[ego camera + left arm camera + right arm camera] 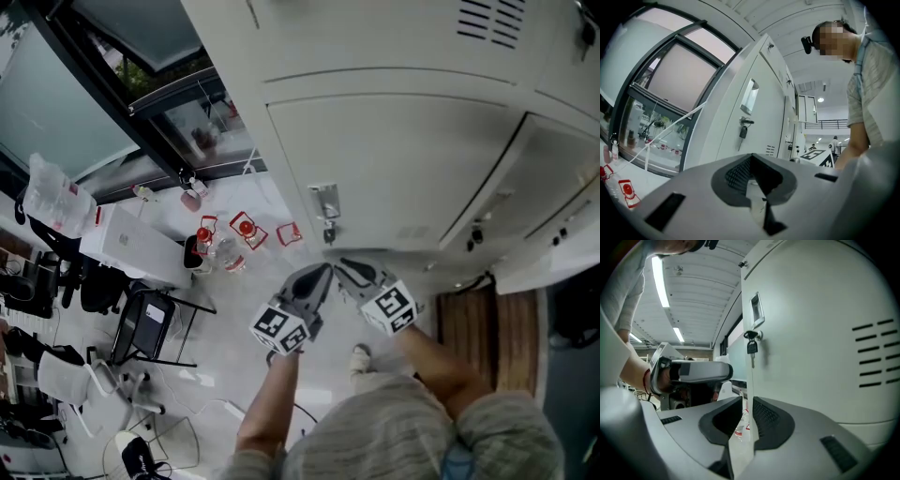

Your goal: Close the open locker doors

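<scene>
Low against the bank of lockers, both grippers meet at the bottom edge of the locker door (394,159) that carries a key (328,228) in its lock. The left gripper (324,271) has its jaws together at the tips, with nothing between them, and points at the keyed door from just beside it. The right gripper (340,266) sits touching-close to the left one. Its jaws stand a narrow slit apart, and the door's lock-side edge lines up with that slit; whether a pad touches the edge is unclear. To the right, a neighbouring door (492,183) appears to stand ajar.
</scene>
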Demonstrator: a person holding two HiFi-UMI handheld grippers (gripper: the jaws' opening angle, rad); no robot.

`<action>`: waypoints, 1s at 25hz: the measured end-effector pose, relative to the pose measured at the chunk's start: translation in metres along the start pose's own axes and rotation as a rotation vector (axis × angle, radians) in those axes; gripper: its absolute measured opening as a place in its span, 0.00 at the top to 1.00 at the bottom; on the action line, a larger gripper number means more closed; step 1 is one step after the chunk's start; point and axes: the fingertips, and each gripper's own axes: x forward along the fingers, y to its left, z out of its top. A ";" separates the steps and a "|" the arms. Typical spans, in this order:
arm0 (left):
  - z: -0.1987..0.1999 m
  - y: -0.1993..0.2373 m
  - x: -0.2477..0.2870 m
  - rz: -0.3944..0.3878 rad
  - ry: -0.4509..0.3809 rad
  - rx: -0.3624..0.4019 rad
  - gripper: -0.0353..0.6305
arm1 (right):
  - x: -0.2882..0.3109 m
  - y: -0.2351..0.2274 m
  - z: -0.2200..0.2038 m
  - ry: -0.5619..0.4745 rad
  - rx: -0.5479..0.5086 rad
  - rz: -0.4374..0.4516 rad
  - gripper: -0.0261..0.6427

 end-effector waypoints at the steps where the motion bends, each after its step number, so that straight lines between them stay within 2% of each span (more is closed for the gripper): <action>1: 0.004 -0.004 0.000 0.000 -0.007 0.007 0.94 | -0.005 0.001 0.007 -0.020 -0.003 0.006 0.86; 13: 0.054 -0.083 0.012 -0.031 -0.098 0.131 0.95 | -0.087 0.019 0.089 -0.220 -0.119 0.053 0.86; 20: 0.075 -0.136 0.010 -0.031 -0.161 0.157 0.94 | -0.148 0.034 0.115 -0.265 -0.208 0.068 0.86; 25: 0.083 -0.175 0.005 -0.037 -0.200 0.162 0.94 | -0.190 0.041 0.124 -0.275 -0.209 0.047 0.86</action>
